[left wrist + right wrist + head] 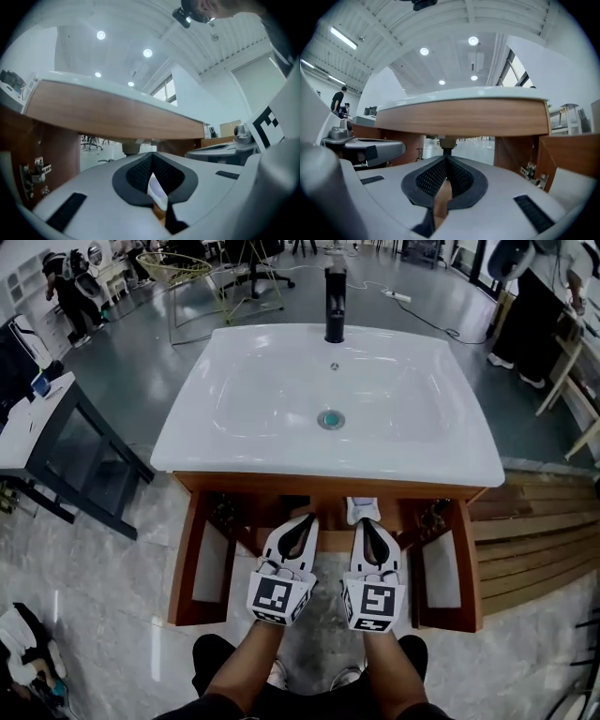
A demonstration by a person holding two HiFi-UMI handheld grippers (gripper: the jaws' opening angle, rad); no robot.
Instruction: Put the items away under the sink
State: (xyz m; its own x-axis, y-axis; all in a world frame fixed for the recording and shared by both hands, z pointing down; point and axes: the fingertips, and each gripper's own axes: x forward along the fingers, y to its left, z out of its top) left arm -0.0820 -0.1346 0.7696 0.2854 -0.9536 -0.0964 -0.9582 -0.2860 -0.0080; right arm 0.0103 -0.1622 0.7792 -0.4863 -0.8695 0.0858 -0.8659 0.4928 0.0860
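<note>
A white item (364, 509) is seen inside the cabinet under the sink, just ahead of the tips of the right gripper (369, 523). Whether it is touched cannot be told. The right gripper's jaws are pressed together, and nothing is held between them. The left gripper (302, 521) is held just beside it, to its left, with its jaws likewise brought together. A pale sliver is glimpsed through the slit below the left gripper's tips, and what it is cannot be made out. Both grippers are pointed into the open wooden cabinet (328, 486), whose doors (190, 563) are swung out on either side of them. Above them the white sink (225, 442) is mounted, with a black tap (335, 301) at its far edge.
</note>
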